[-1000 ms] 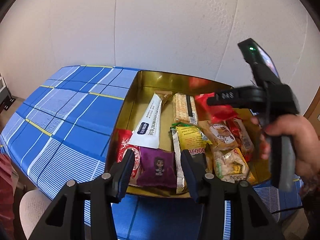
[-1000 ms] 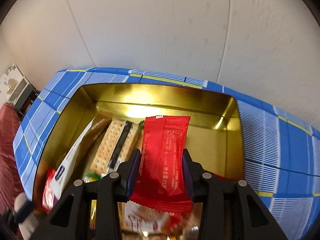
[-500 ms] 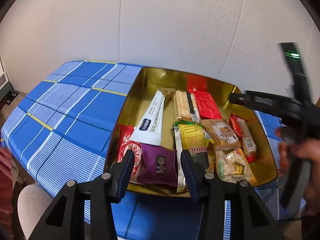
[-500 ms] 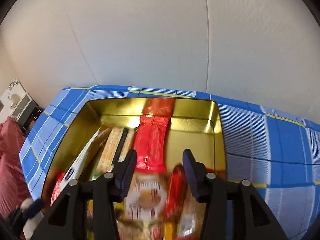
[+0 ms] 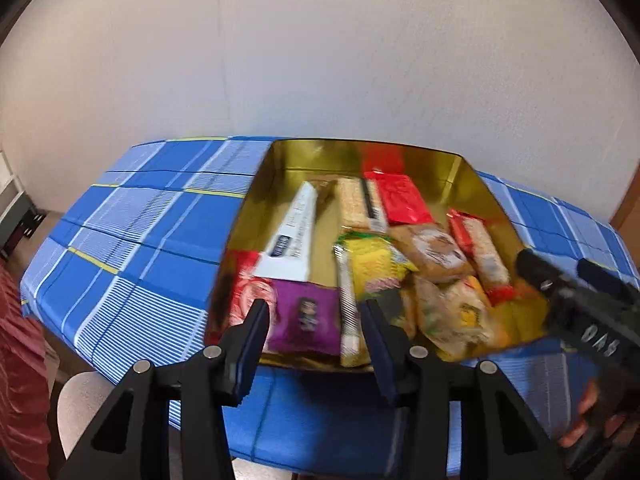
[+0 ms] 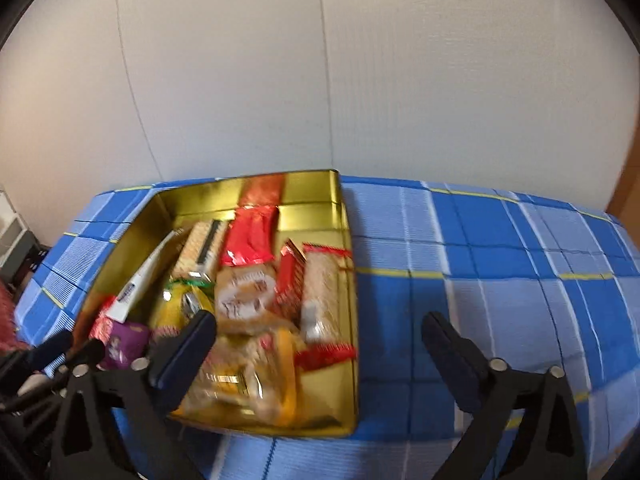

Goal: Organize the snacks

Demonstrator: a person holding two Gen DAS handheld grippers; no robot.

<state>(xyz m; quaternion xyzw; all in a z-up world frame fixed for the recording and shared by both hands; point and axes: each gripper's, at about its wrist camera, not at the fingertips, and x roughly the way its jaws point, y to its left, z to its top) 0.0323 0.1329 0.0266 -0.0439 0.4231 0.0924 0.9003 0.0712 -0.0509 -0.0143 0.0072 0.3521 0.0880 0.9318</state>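
A gold tin (image 5: 248, 204) (image 6: 347, 220) on the blue plaid tablecloth (image 5: 140, 220) holds several snack packets. A red packet (image 5: 400, 200) (image 6: 250, 236) lies flat near its far wall, beside a cracker pack (image 5: 356, 204). A white packet (image 5: 294, 236), a purple packet (image 5: 304, 316) and a yellow packet (image 5: 372, 264) lie nearer. My left gripper (image 5: 316, 312) hovers open over the tin's near edge, holding nothing. My right gripper (image 6: 320, 322) (image 5: 558, 264) is at the tin's near right corner, its jaws opening wide and empty.
A pale wall stands close behind the table. Bare tablecloth (image 6: 500, 280) stretches right of the tin. Red fabric (image 5: 20, 360) and a white rounded seat (image 5: 76, 400) sit below the table's left edge. A hand (image 5: 592, 404) holds the right gripper.
The right gripper let go of the red packet, which now lies at the back of the tin. It drew back toward the near right and opened wide. The left gripper barely shifted.
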